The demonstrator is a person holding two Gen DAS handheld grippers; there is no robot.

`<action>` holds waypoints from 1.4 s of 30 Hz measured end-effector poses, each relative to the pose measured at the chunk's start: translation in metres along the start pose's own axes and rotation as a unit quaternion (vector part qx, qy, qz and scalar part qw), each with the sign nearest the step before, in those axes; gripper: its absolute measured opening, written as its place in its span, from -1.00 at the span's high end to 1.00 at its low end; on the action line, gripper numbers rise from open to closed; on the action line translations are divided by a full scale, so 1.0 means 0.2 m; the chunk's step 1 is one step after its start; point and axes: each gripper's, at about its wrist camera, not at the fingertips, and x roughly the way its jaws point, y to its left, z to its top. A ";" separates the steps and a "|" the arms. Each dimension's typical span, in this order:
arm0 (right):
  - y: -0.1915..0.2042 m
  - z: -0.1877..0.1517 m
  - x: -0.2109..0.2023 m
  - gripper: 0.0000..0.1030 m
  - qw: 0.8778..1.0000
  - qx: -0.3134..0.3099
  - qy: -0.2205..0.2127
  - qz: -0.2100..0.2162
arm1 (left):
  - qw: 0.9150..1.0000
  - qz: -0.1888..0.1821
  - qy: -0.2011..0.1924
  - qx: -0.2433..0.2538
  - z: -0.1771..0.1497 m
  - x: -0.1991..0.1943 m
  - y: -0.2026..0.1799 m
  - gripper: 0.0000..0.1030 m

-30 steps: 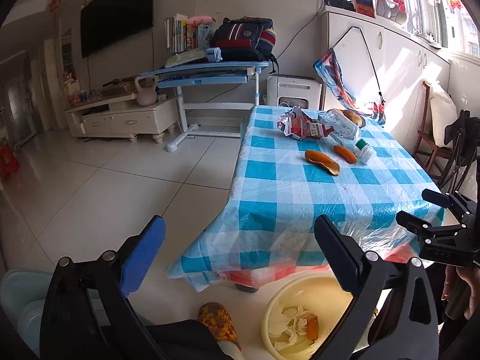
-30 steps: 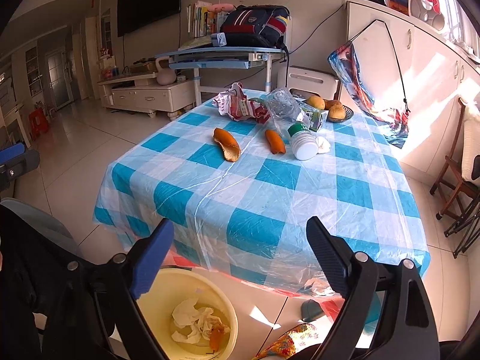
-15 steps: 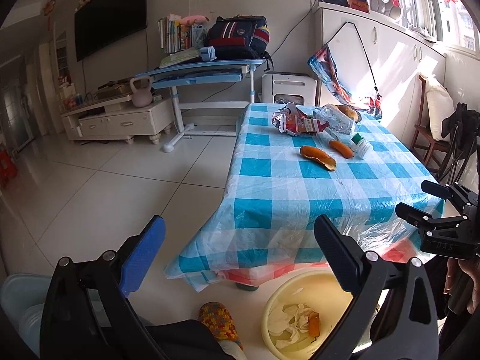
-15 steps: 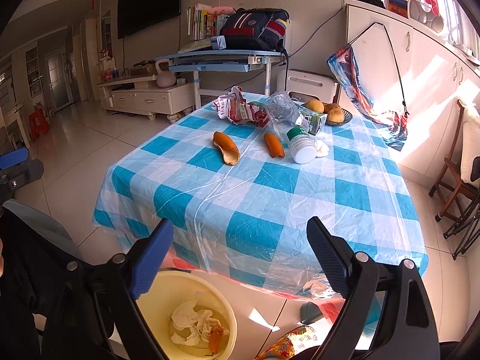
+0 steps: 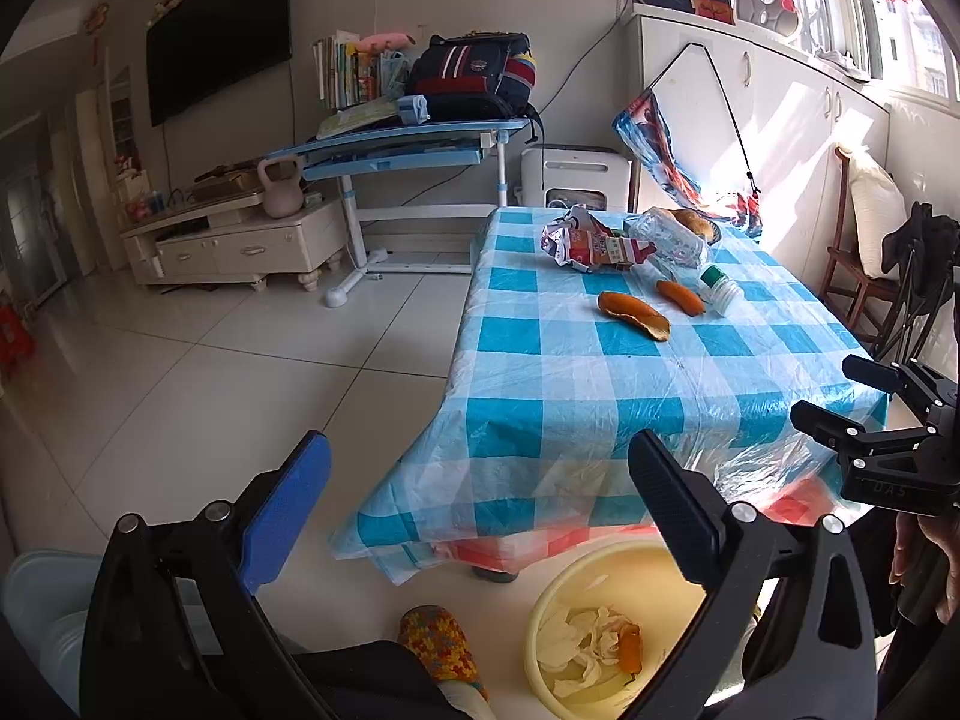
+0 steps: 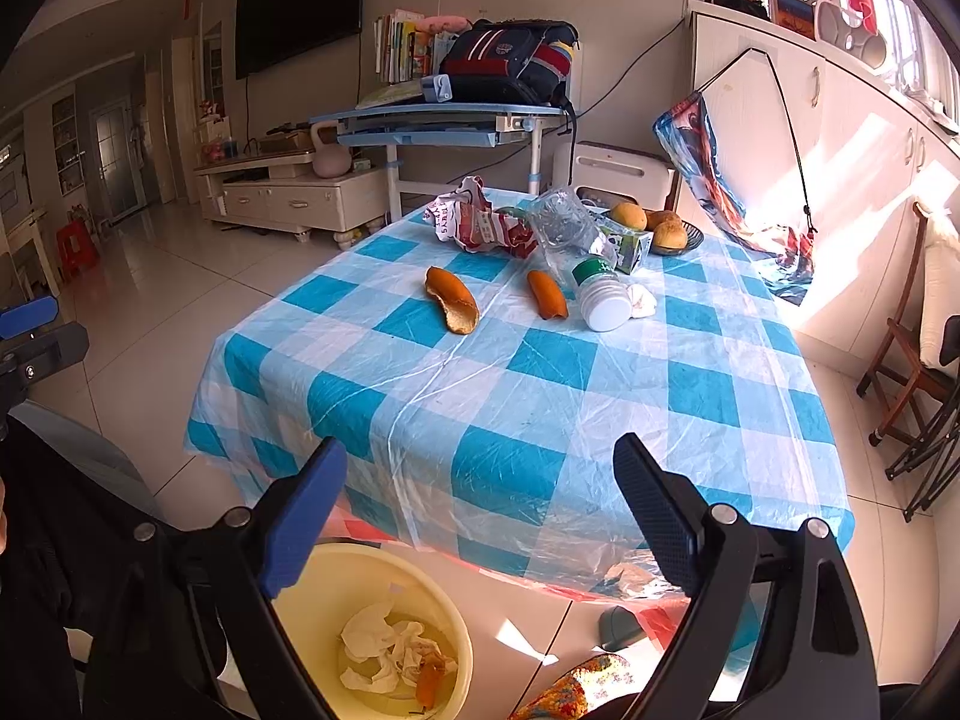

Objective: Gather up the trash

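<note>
Both views edged sideways; orange peel [image 6: 451, 300] lies lengthwise toward the camera.

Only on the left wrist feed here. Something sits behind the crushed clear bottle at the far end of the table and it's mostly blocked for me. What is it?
Observer: From the right wrist view it's a dark plate holding three whole yellow-orange fruits, just behind the crushed clear bottle. It looks like food, not trash.
Operator: OK. Any trash near the white bottle that I can't see?
Observer: Yes. A small wad of white tissue lies on the cloth against the far side of the white bottle, which hides it from your view.
</note>
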 end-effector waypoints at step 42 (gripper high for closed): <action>0.01 0.05 -0.03 -0.68 1.000 -0.001 -0.021 0.009 | 0.998 -0.046 0.020 -0.029 0.03 0.04 0.06 -0.86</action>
